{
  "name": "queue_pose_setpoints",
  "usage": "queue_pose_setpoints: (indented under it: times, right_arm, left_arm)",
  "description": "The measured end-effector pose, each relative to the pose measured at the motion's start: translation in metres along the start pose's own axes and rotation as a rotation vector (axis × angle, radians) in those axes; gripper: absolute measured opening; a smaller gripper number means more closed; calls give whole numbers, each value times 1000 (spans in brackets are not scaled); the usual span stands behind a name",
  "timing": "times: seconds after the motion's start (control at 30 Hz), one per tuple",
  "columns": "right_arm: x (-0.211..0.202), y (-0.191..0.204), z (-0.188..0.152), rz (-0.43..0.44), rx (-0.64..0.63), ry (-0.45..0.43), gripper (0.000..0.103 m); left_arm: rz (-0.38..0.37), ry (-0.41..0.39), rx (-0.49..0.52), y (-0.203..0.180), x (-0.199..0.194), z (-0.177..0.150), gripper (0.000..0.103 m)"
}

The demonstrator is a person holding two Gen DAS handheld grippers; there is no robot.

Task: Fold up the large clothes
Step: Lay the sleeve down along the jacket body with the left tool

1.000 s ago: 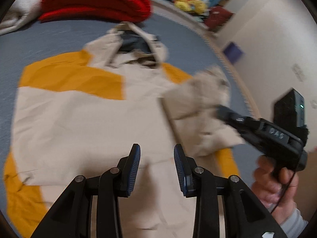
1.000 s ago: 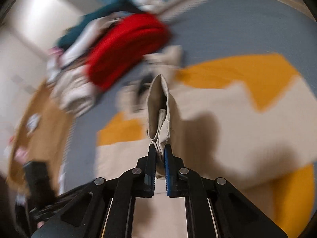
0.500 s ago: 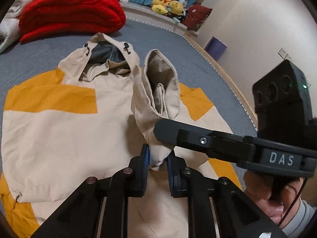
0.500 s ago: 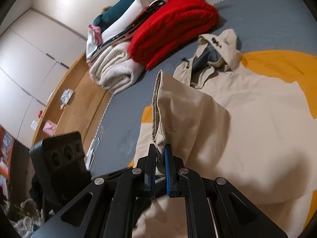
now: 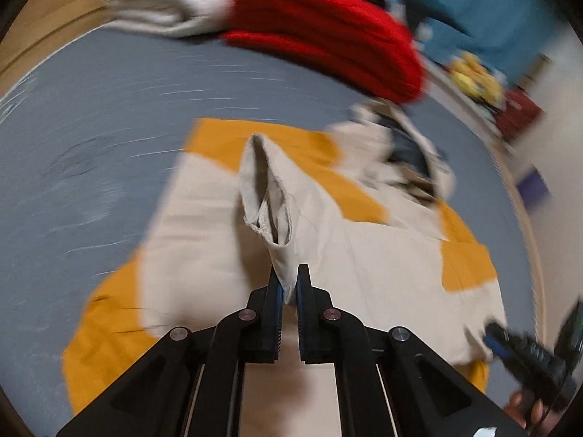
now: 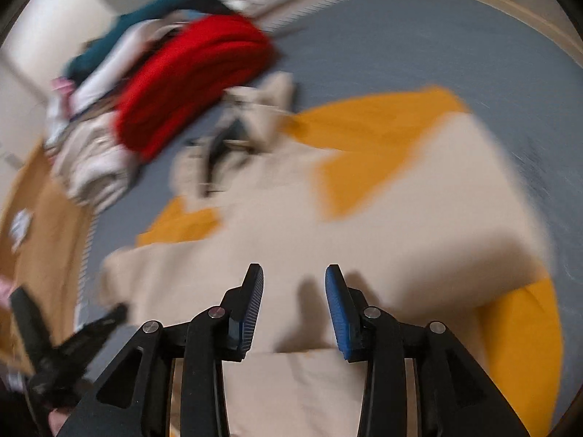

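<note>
Left wrist view: my left claw is clamped on the beige sleeve, lifted over the beige-and-orange jacket spread on the grey rug.

Right wrist view: only here I see my right claw opening, nothing between its fingers, above the jacket; the sleeve is not visible.

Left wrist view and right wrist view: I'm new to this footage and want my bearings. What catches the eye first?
The beige and mustard-yellow jacket spread flat on the grey-blue rug dominates both views. Its beige sleeve cuff stands up, pinched in the left tool, while the right tool hangs over the jacket with its jaws opening and nothing between them. Behind lies a folded bright red garment.
</note>
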State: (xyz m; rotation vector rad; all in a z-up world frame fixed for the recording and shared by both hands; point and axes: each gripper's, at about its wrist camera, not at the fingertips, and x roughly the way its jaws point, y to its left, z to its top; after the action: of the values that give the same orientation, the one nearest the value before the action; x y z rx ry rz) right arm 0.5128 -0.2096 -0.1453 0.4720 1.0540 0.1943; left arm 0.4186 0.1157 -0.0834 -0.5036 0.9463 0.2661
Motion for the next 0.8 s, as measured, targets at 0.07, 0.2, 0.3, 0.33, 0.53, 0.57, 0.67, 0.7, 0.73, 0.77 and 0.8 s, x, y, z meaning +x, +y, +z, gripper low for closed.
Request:
queue_pose_setpoints:
  times: [0.07, 0.2, 0.3, 0.33, 0.53, 0.57, 0.67, 0.7, 0.73, 0.77, 0.8]
  right_arm:
    - [9, -16, 1, -70, 53, 37, 37]
    - [21, -45, 1, -151, 160, 98, 37]
    - [23, -64, 2, -154, 243, 112, 37]
    - [23, -69, 3, -157, 267, 111, 37]
    - [-19, -122, 8, -268, 507, -50, 37]
    - [-27, -133, 7, -280, 542, -86, 37]
    - [-44, -150, 8, -274, 602, -145, 37]
    - [-45, -151, 8, -270, 605, -142, 37]
    - [-44, -151, 7, -261, 608, -133, 37]
    - [-41, -150, 5, -244, 614, -112, 38]
    - [-34, -148, 1, -227, 622, -77, 38]
  left_arm:
    - [21, 10, -70, 17, -1, 1, 5]
    - [21, 59, -168, 48, 10, 6, 9]
    - [-26, 84, -227, 63, 17, 11, 10]
    - [-45, 108, -246, 66, 20, 11, 12]
    - [-43, 191, -378, 93, 31, 4, 16]
    - [-35, 188, -389, 97, 30, 5, 16]
    - [-16, 173, -397, 103, 26, 8, 16]
    - [-13, 171, -402, 105, 26, 8, 16]
    - [-15, 173, -409, 108, 26, 8, 16]
    - [-21, 181, -418, 110, 27, 8, 16]
    - [-27, 192, -430, 113, 29, 6, 16]
